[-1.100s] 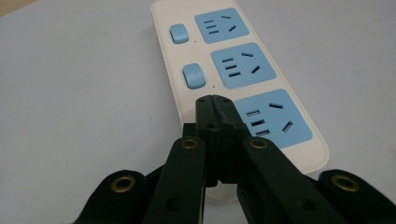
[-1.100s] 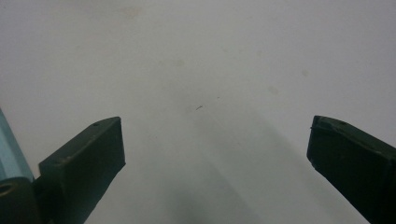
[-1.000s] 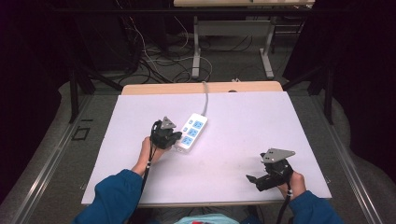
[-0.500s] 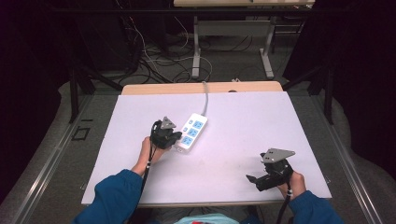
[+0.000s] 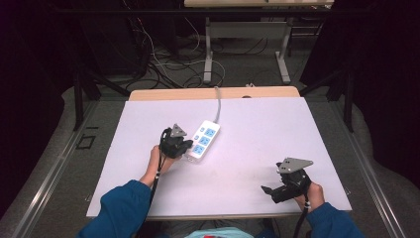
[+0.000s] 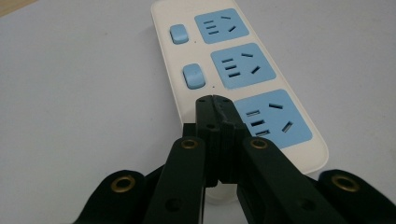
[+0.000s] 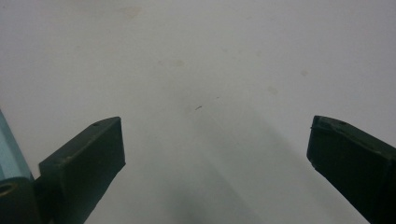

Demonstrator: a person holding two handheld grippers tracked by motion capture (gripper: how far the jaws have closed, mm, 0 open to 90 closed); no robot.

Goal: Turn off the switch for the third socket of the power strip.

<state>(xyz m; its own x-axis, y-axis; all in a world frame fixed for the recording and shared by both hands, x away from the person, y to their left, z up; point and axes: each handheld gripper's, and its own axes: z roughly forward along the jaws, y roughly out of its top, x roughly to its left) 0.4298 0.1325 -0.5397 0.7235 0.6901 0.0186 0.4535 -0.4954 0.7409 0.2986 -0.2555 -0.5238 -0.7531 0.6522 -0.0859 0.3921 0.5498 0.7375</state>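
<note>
On the left, a person in blue sleeves (image 5: 121, 208) holds the left black two-jaw gripper (image 5: 182, 147) over the white table surface (image 5: 257, 134). Its jaws are pressed together with nothing between them. In the left gripper view the joined tips (image 6: 215, 103) are at the nearest end of a cream-white plastic power strip (image 6: 168, 79), where the third blue switch would be, just beside the nearest blue socket (image 6: 271, 116). I cannot tell if the tips really touch the strip. Two other light-blue switches (image 6: 193, 77) are visible further along it.

The power strip (image 5: 204, 140) lies left of the centre of the table, slanted, and its grey cable (image 5: 217, 101) goes to the far edge.

On the right, well apart from the strip, the right black gripper (image 5: 277, 190) is low near the front edge of the table. Its jaws are spread wide over bare table (image 7: 201, 84).
</note>
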